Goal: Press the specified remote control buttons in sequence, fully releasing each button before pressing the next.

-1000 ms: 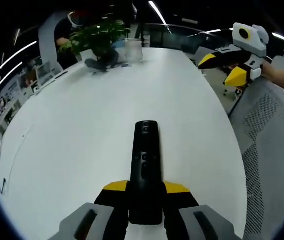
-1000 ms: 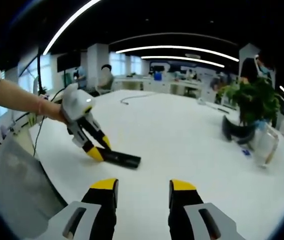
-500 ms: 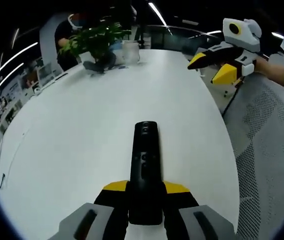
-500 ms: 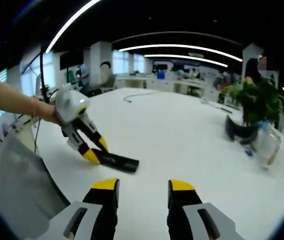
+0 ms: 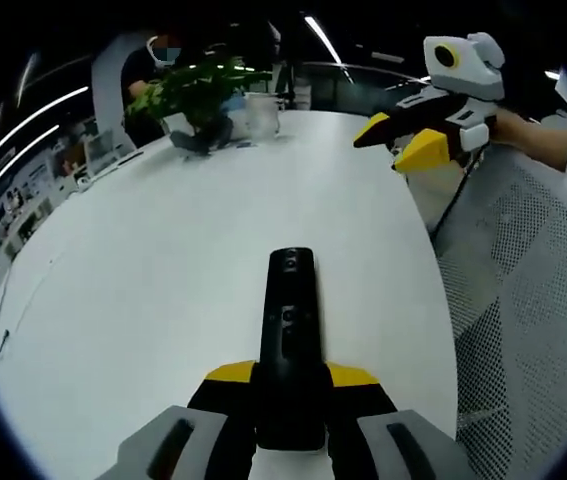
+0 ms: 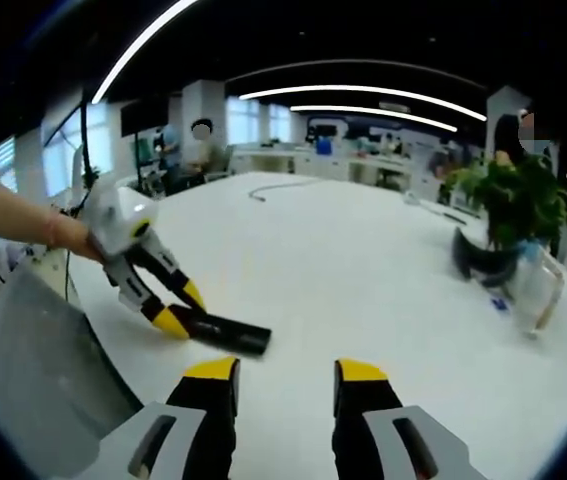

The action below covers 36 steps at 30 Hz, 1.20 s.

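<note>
The left gripper point(image 5: 290, 385) stayed clamped on the near end of the black remote control point(image 5: 289, 330), which lay flat on the white table point(image 5: 143, 280) pointing away from the camera, as it had a second before. In the left gripper view the right gripper point(image 5: 395, 145), jaws apart and empty, had drifted left and sat above the table's far right edge. In the right gripper view the left gripper point(image 6: 181, 309) and remote control point(image 6: 225, 334) sat lower and nearer the table's point(image 6: 363, 270) edge than before, the potted plant point(image 6: 508, 205) far right.

white desk point(image 5: 143, 270) | potted plant point(image 5: 198, 90) upper left of left gripper view, clear container point(image 5: 261, 112) just beside it | mesh chair back point(image 5: 523, 330) at right (grey-white) | cable point(image 6: 278, 187) on desk, far end
</note>
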{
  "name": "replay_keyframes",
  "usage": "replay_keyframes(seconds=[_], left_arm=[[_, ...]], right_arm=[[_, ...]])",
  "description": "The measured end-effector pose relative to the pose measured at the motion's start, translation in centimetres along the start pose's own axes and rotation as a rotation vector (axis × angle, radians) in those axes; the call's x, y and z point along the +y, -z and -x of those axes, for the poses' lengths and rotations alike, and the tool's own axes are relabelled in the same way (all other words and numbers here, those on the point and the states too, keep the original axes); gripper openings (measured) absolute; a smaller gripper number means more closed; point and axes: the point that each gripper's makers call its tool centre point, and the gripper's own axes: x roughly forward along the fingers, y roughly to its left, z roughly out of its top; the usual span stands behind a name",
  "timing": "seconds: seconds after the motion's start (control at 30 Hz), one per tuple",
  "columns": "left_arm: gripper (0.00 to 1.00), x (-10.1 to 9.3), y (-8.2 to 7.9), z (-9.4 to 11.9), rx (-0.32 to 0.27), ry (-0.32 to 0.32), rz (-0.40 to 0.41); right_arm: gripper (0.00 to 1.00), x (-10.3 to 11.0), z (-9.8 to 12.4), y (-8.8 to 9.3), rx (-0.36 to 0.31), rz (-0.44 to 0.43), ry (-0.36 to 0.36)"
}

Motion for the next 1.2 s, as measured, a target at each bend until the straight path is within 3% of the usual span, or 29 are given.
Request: replay_keyframes(seconds=[0.63, 0.83, 1.1, 1.2], left_arm=[[0.25, -1.9, 0.2, 0.5, -0.08, -0.068, 0.061], [0.25, -2.1, 0.3, 0.7, -0.12, -0.101, 0.094], [0.25, -2.4, 0.3, 0.7, -0.131, -0.073, 0.055], [0.25, -3.1, 0.1, 0.6, -0.132, -0.024, 0.011]], right_arm=[[0.32, 0.6, -0.4, 1.0, 0.056, 0.02, -0.031], [0.26, 1.0, -0.5, 1.4, 0.078, 0.023, -0.055], [0.2, 1.7, -0.5, 1.2, 0.061, 0.007, -0.097], [0.17, 1.8, -0.5, 1.2, 0.064, 0.006, -0.101]])
